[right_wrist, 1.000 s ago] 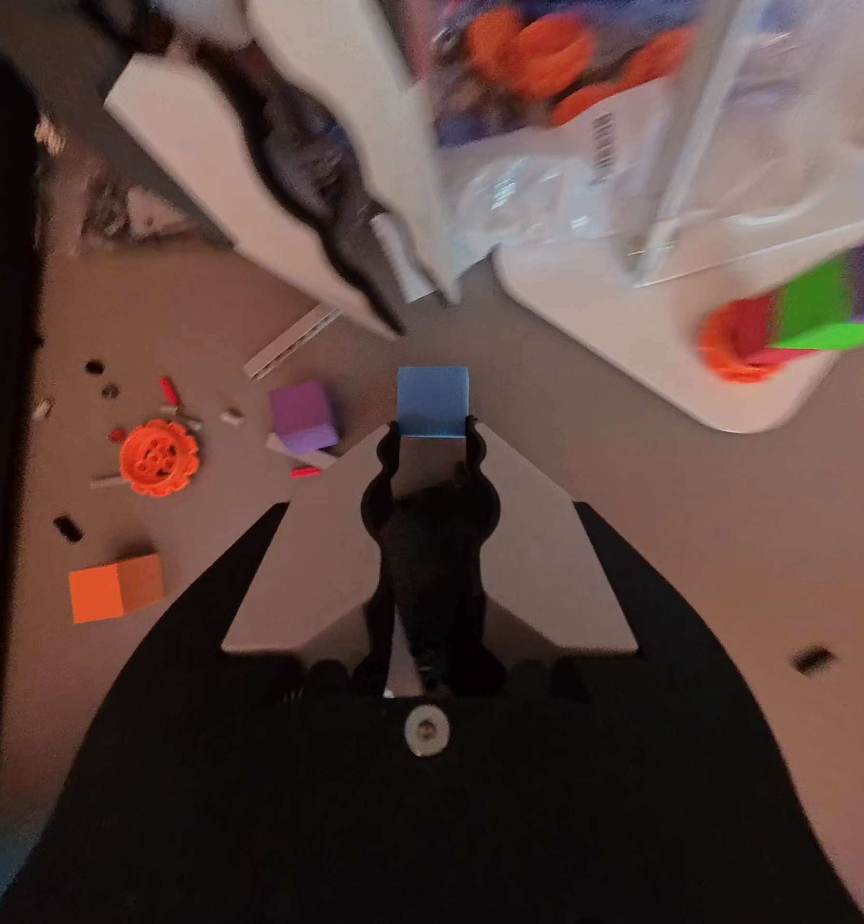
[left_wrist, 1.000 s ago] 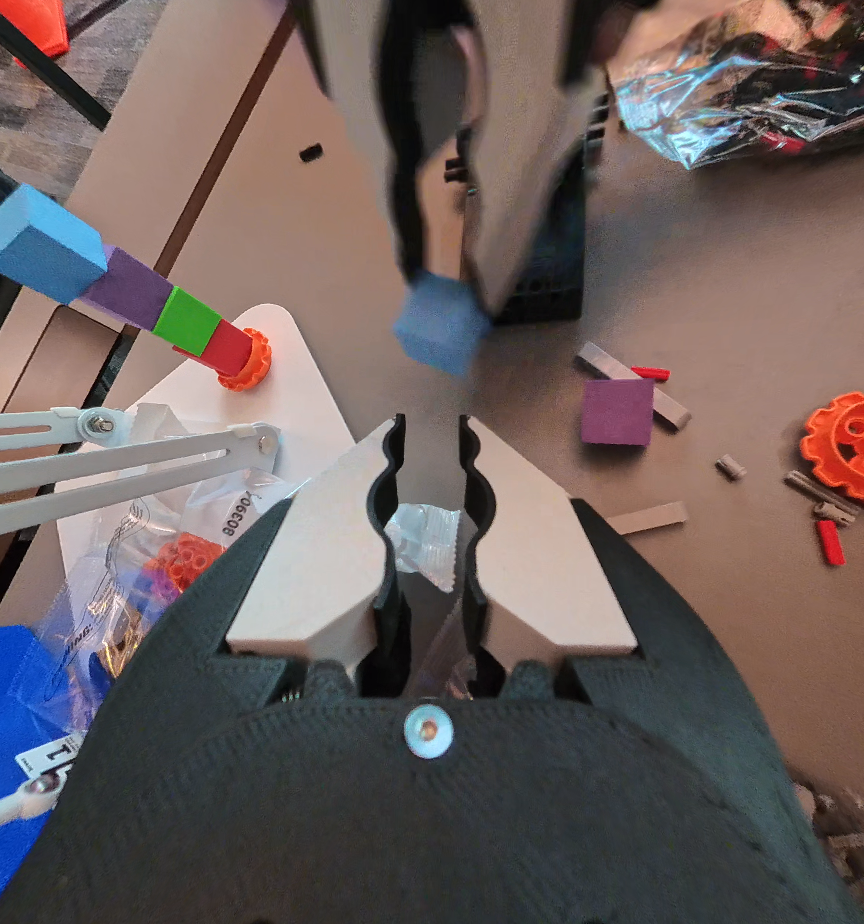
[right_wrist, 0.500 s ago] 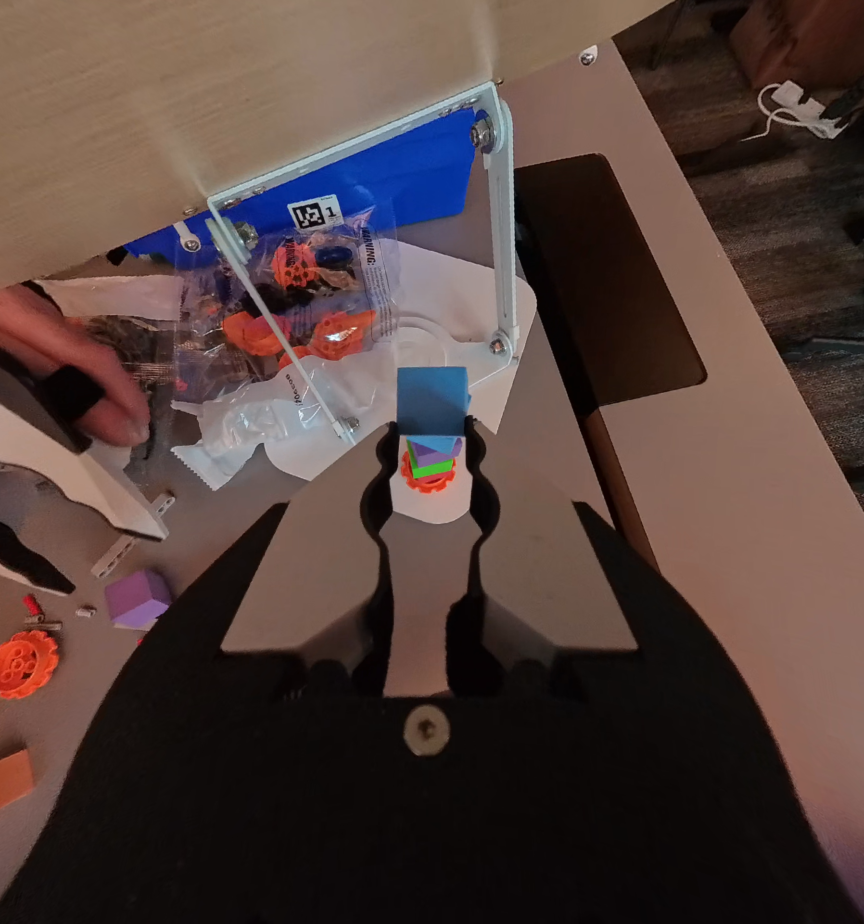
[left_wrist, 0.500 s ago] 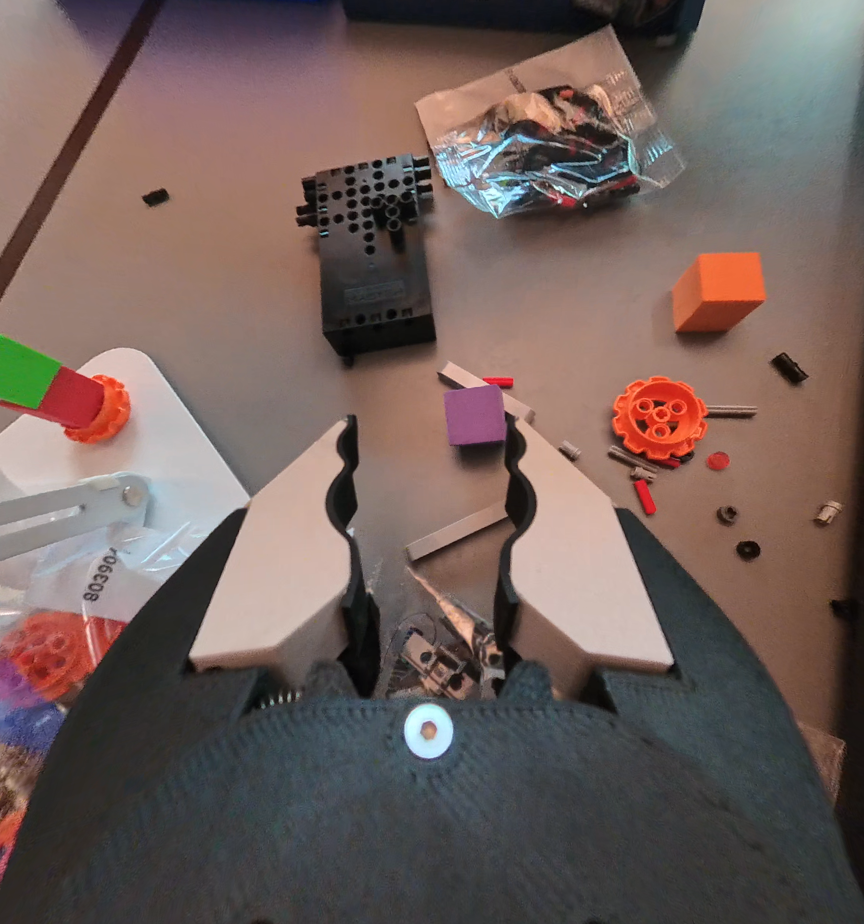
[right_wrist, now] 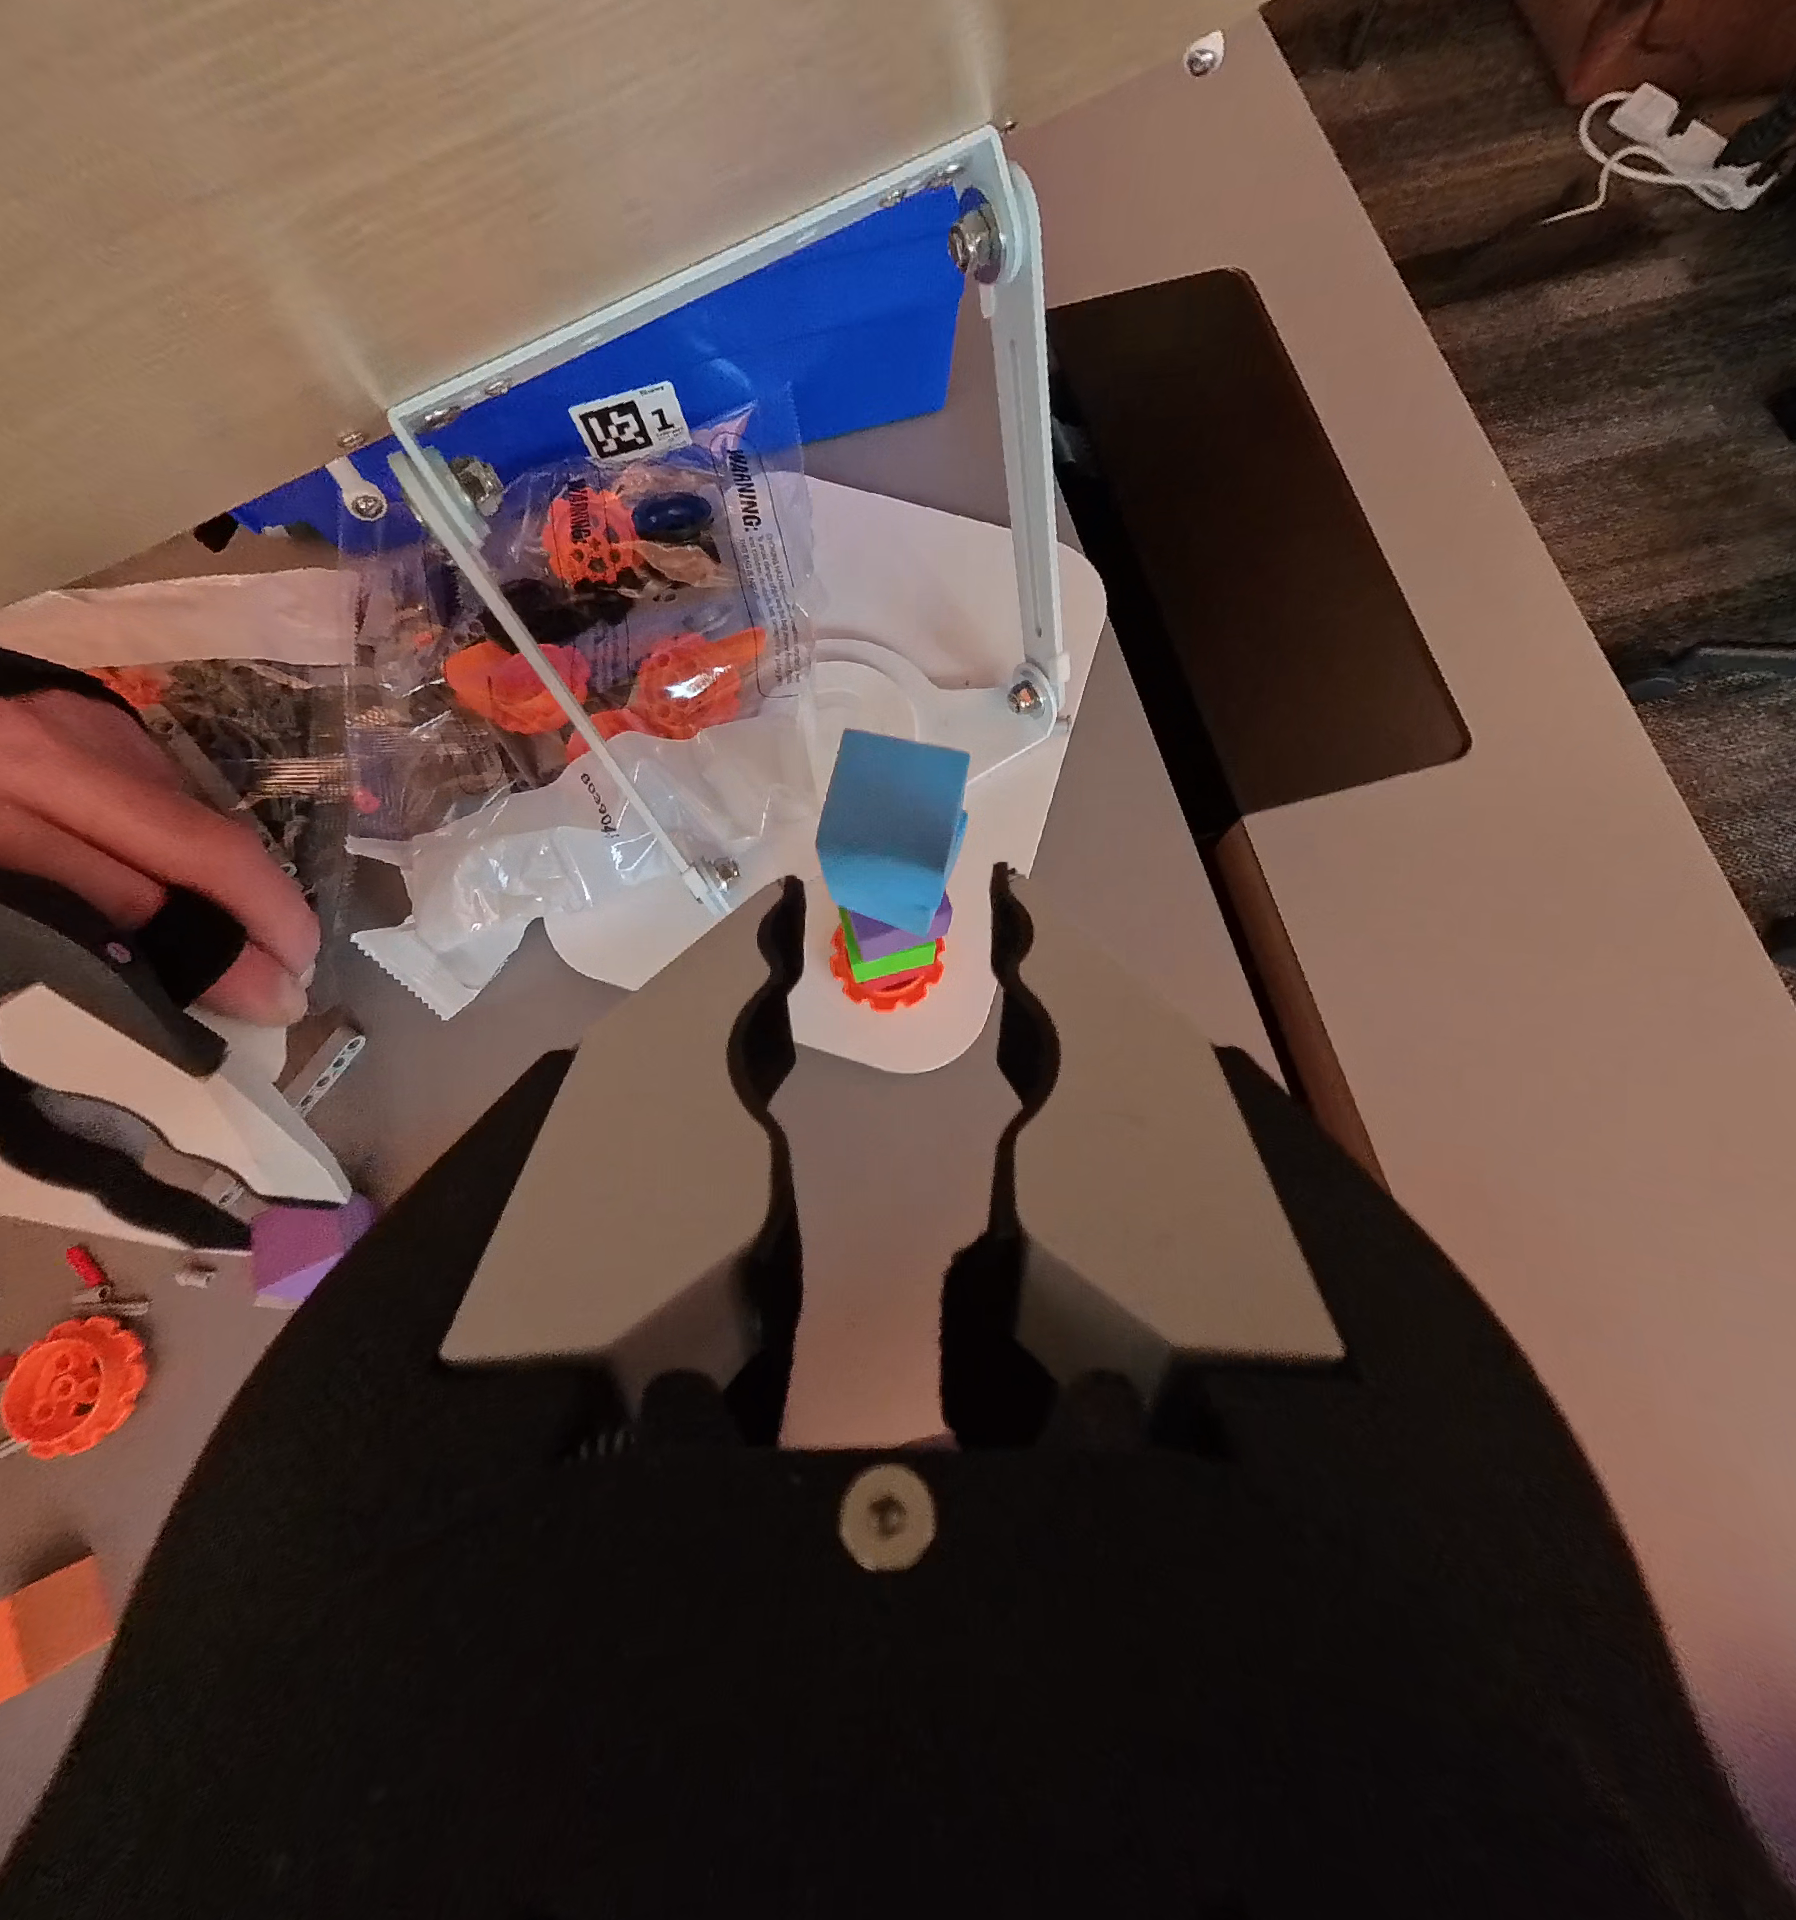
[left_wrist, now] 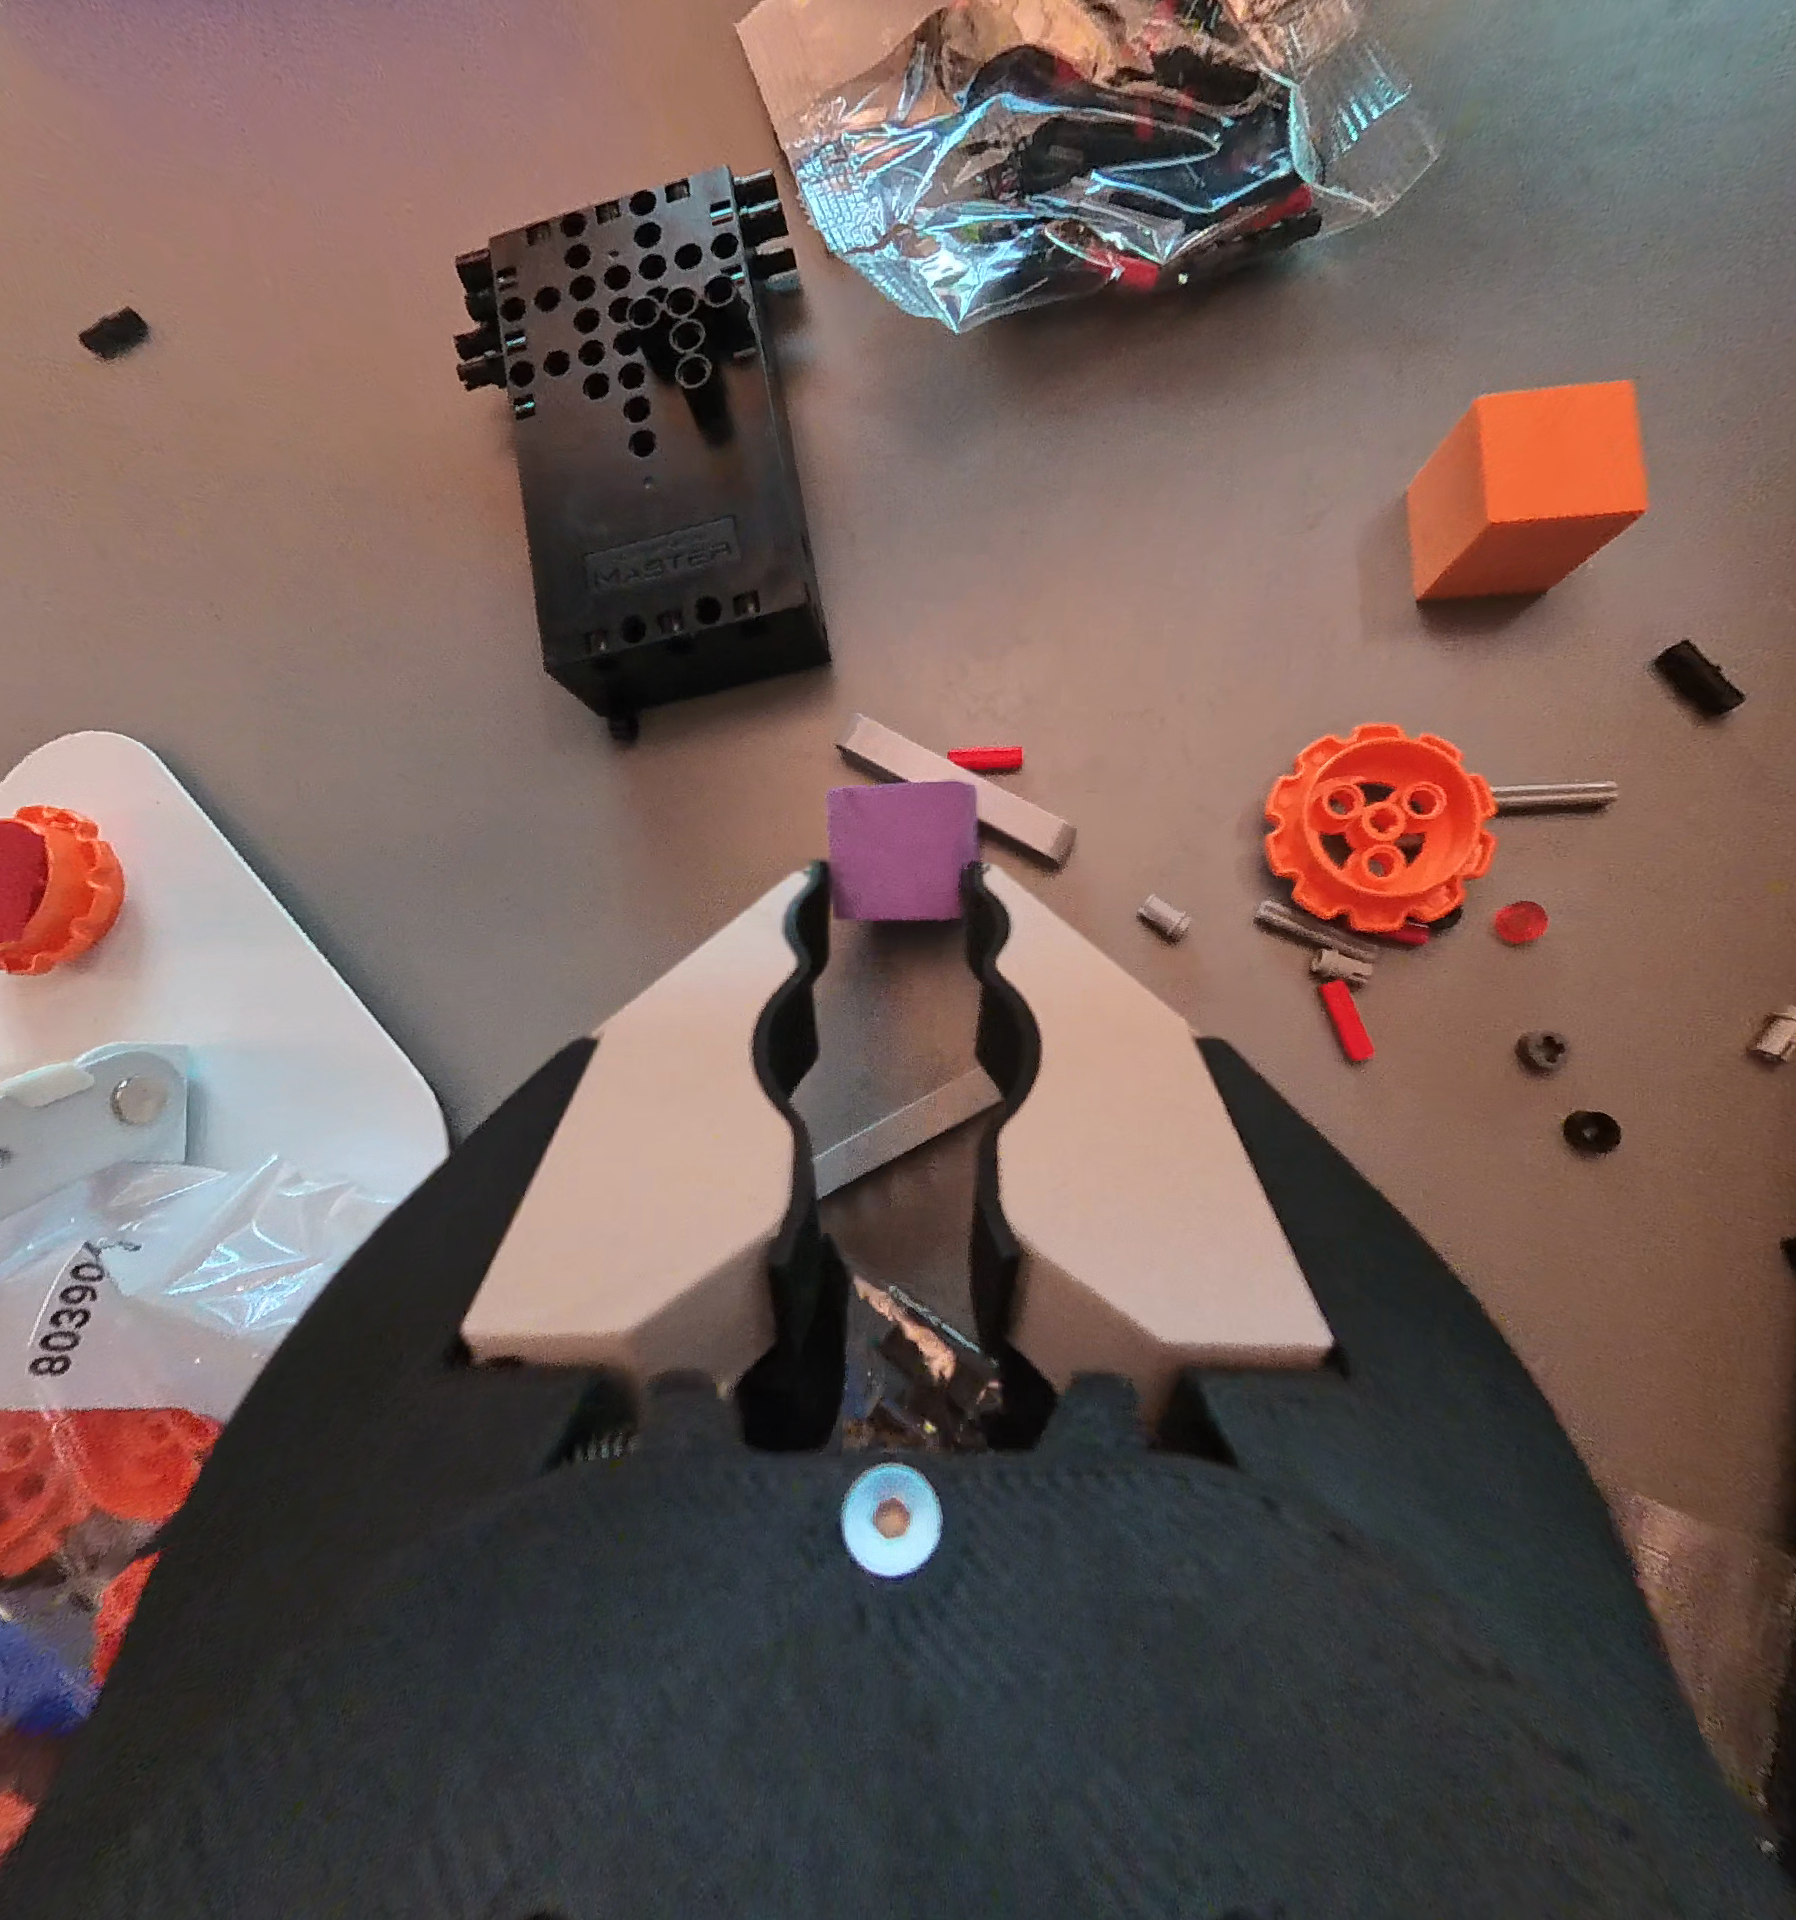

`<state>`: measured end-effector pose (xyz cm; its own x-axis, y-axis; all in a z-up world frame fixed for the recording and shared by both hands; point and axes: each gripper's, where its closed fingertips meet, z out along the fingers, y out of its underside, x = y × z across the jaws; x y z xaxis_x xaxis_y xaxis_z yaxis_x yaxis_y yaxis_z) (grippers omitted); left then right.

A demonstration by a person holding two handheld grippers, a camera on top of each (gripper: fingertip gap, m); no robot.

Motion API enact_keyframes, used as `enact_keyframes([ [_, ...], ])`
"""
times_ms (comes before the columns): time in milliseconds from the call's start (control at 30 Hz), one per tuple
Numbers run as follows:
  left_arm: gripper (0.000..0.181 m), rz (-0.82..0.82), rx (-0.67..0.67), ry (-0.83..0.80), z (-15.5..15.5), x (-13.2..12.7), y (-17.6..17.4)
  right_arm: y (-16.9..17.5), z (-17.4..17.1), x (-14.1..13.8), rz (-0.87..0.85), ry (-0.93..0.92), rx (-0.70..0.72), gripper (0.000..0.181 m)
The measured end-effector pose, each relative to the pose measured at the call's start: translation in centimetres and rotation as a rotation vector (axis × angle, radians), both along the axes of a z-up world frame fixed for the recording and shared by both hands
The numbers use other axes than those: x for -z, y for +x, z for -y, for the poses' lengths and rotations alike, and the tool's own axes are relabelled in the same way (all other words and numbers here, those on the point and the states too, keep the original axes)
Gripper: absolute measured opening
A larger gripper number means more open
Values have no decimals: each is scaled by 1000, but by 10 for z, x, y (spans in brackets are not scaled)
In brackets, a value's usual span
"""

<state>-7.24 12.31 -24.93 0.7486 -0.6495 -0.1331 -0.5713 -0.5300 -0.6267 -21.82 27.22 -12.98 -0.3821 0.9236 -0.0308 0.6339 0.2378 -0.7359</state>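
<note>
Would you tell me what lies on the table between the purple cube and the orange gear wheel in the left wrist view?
In the left wrist view, between the purple cube and the orange gear wheel lie the end of a grey flat bar and a small grey connector.

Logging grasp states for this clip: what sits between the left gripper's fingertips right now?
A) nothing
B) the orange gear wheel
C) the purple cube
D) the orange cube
C: in the left wrist view the purple cube sits squarely between the tips of the left gripper, while the orange cube and the orange gear wheel lie apart on the table to its right.
</note>
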Motion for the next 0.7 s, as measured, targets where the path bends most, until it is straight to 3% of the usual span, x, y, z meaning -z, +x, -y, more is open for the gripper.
enact_keyframes([
  [200,23,-5,19,4,-1,0,3,46,20,-6,-10,6,-25,34],
  [467,22,80,-44,160,-18,-31,-3,139,98,45,100,-66,-279,44],
  [567,22,136,-68,244,-26,-51,-3,152,112,60,99,-99,-339,47],
  [700,22,175,-73,288,-28,-64,-1,151,116,67,103,-86,-353,27],
])
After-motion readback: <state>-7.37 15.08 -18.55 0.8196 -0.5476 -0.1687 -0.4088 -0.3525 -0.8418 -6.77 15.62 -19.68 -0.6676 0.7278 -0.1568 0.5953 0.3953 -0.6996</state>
